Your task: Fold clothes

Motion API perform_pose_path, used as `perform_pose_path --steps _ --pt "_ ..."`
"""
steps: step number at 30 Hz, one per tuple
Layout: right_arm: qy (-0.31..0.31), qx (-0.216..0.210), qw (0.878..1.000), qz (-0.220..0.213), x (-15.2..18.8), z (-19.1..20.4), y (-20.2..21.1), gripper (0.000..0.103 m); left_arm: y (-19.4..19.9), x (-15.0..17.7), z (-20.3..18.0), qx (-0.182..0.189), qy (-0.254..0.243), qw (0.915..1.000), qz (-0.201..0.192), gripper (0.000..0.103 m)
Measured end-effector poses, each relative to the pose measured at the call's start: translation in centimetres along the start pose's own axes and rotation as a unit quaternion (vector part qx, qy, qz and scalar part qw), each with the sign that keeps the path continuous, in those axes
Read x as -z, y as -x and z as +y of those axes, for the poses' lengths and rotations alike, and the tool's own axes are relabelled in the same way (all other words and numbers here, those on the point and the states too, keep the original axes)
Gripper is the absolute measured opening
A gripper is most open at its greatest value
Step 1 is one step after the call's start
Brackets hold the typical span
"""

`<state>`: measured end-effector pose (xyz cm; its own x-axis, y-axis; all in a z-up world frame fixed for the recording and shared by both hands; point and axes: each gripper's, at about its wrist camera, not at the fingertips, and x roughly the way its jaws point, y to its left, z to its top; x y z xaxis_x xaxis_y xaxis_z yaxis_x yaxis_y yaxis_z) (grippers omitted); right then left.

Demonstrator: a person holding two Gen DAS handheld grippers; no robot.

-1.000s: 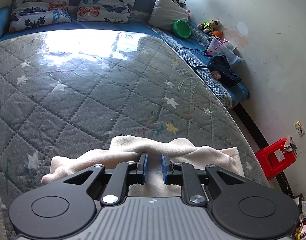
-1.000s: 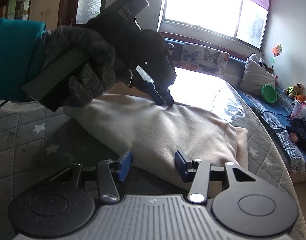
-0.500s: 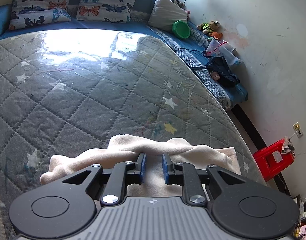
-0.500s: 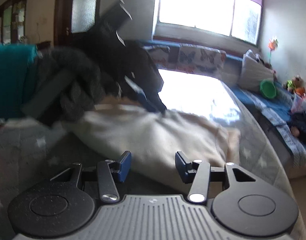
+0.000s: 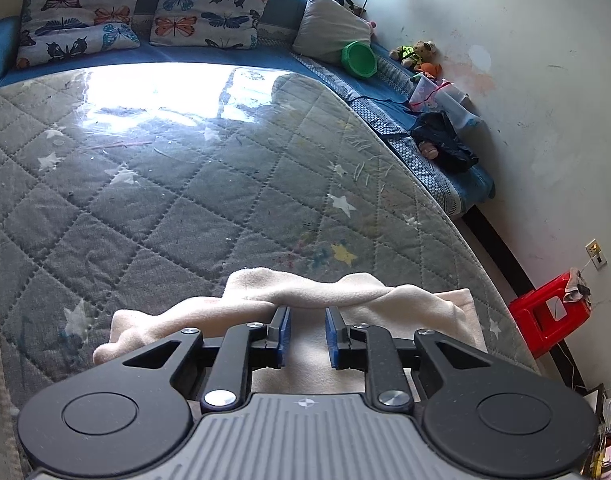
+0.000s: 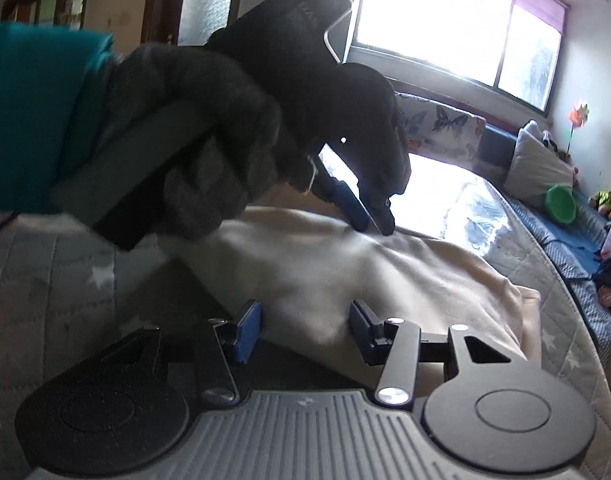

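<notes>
A cream fleece garment (image 5: 345, 292) lies partly folded on the grey quilted mattress (image 5: 185, 200), near its right edge. My left gripper (image 5: 307, 314) is partly open, its blue pads resting on the garment with a gap between them and no cloth pinched. In the right wrist view the left gripper (image 6: 369, 226), held by a gloved hand, presses its tips down on the garment (image 6: 405, 272). My right gripper (image 6: 305, 312) is open wide and hovers just above the garment's near edge.
Butterfly cushions (image 5: 209, 8), a grey pillow (image 5: 329, 24), a green bowl (image 5: 359, 60), toys and dark clothes (image 5: 445, 140) lie along the blue sofa by the wall. A red stool (image 5: 549, 316) stands on the floor right of the mattress. A bright window (image 6: 445, 24) is ahead.
The left gripper's jaws have widened slightly over the garment. The right gripper has moved closer to the garment and the left hand; its jaws stay open.
</notes>
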<state>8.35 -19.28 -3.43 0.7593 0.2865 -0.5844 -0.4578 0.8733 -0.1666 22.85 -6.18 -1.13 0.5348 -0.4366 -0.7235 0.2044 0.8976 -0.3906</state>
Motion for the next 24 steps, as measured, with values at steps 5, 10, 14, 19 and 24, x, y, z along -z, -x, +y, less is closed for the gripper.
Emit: perform_pose_path --steps 5,10,14,19,24 --pt "0.004 0.0 1.0 -0.005 -0.3 -0.2 0.4 0.051 0.6 0.2 -0.2 -0.003 0.0 1.0 -0.006 0.027" --pt "0.001 0.007 1.0 -0.019 -0.5 -0.4 1.6 0.065 1.9 0.7 -0.8 -0.009 -0.01 0.9998 -0.017 0.04" --pt "-0.008 0.014 1.0 -0.021 -0.5 -0.5 2.4 0.075 3.0 1.1 -1.3 -0.013 -0.017 0.9994 -0.025 0.043" --pt "-0.017 0.021 0.999 -0.022 -0.4 -0.4 3.2 0.083 4.8 2.0 -1.7 -0.019 -0.027 0.9988 -0.037 0.049" --pt "-0.034 0.029 0.999 -0.023 0.1 -0.3 4.4 0.087 6.7 3.5 -2.0 -0.029 -0.037 0.9977 -0.049 0.057"
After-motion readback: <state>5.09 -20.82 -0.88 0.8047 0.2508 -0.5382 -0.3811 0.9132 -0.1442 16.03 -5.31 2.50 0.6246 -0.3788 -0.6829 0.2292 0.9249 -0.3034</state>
